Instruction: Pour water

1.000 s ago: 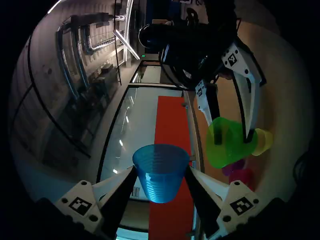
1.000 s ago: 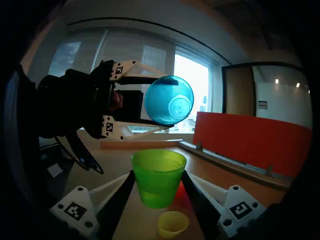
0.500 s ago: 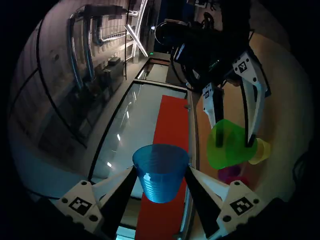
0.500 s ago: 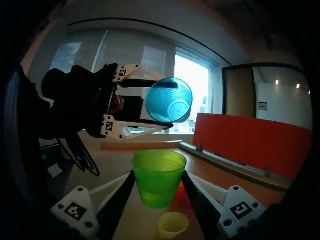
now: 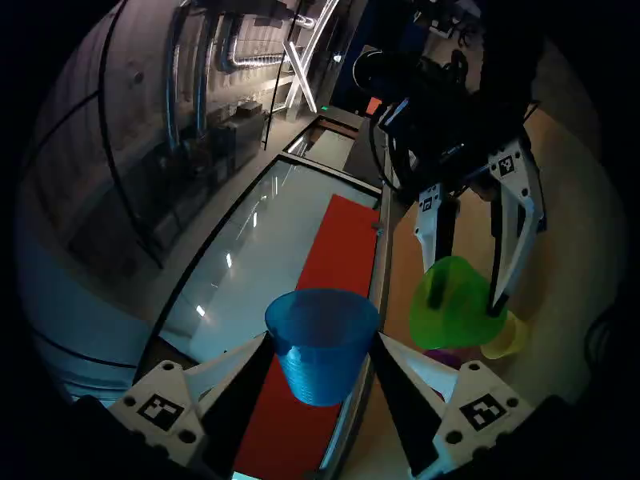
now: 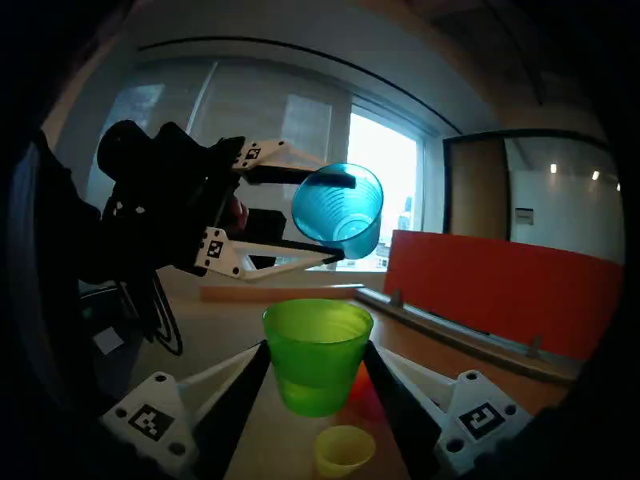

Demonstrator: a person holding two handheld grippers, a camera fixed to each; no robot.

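The blue cup (image 5: 322, 356) is clamped between the fingers (image 5: 240, 384) of the left gripper (image 5: 322, 342), which are drawn in narrow against its sides. In the right gripper view it hangs tipped far over, above and beyond the green cup (image 6: 318, 360). The green cup is upright, pinched in the same narrow hold by the right gripper (image 6: 318, 352), and seems to be held clear of the counter (image 6: 232, 320). No stream shows between the two cups, and I cannot tell whether the darker band low in the green cup is water. I judge the pour to be under way or near its end, with righting the blue cup and setting both down left to do. A yellow cup (image 6: 344, 450) stands on the counter below and a red partition (image 6: 512, 292) runs beyond. No brand or wording is legible; there are only black-and-white square markers (image 6: 482, 422) on the fingers.
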